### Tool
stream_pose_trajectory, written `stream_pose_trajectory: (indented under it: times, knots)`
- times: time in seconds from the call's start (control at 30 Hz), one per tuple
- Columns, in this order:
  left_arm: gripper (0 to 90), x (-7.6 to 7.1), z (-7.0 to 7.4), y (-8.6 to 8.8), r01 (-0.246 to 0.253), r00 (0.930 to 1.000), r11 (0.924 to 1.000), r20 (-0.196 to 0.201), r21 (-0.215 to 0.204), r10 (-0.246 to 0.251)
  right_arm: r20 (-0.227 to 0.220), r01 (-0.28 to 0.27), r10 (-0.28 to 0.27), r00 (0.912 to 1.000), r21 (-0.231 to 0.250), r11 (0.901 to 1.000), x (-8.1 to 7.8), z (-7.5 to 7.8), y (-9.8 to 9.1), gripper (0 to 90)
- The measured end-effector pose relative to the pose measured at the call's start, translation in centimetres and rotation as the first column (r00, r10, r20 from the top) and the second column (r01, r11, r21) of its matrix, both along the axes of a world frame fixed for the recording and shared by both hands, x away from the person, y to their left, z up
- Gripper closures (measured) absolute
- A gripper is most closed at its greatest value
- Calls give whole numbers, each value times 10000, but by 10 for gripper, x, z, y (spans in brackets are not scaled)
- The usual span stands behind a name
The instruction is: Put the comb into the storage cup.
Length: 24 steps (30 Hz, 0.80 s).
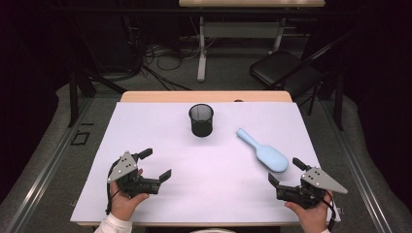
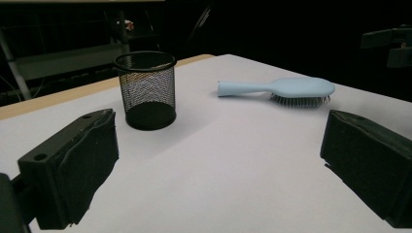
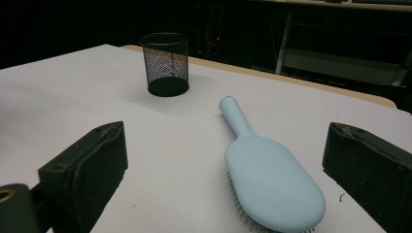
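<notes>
While both grippers wait at the near edge in the high view, neither has anything in it: the left gripper (image 1: 156, 164) stands with jaws spread wide over bare sheet, and the right gripper (image 1: 285, 171) is just as wide, jaws empty. The brush (image 1: 265, 152) lies bristles down on the white sheet (image 1: 145, 121), head just beyond the right gripper, handle angled away toward the cup (image 1: 201, 120). That cup stands upright near the far middle, well apart from the brush, and I can see nothing inside it from up here. My worry: if the brush is meant for the cup, a grab on the broad rounded head could slip, and a long brush dropped in head-up may tip so light a cup.

Over to the left gripper view, the jaws rise at both lower corners with only sheet between them. The cup (image 2: 145, 90) sits ahead to the left, mesh see-through, and it looks empty. The brush (image 2: 282, 90) lies side-on to the right, bristles touching the sheet. A sweep from this hand could knock the cup over.

Now the right gripper view: jaws wide, and the brush (image 3: 267, 179) lies close ahead between them, its pale back up, handle pointing off toward the cup (image 3: 165, 63). Closing here would meet the slick curved head, so it may squirt out or twist; the handle looks the safer hold
</notes>
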<state>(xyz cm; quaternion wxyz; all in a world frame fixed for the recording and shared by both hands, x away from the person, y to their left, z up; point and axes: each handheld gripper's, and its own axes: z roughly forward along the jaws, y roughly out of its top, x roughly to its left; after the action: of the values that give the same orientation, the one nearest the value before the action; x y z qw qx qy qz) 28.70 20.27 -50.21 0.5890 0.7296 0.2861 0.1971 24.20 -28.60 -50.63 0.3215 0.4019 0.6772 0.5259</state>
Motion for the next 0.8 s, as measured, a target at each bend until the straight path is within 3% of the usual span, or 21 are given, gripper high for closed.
stream_pose_trajectory:
  times: [0.23,0.63,0.8]
  knots:
    - [5,2,-1,0,-52,9999,9998,-162,-168,50,-154,200,-197,9997,183,9996,0,-1,-5,30]
    - [5,3,-4,2,-133,9993,9999,-344,-58,131,-361,184,-187,9992,-92,9998,5,-3,0,43]
    - [5,1,-5,3,-24,9996,9999,-293,-102,21,-683,55,-69,9976,-211,9998,8,-4,6,89]
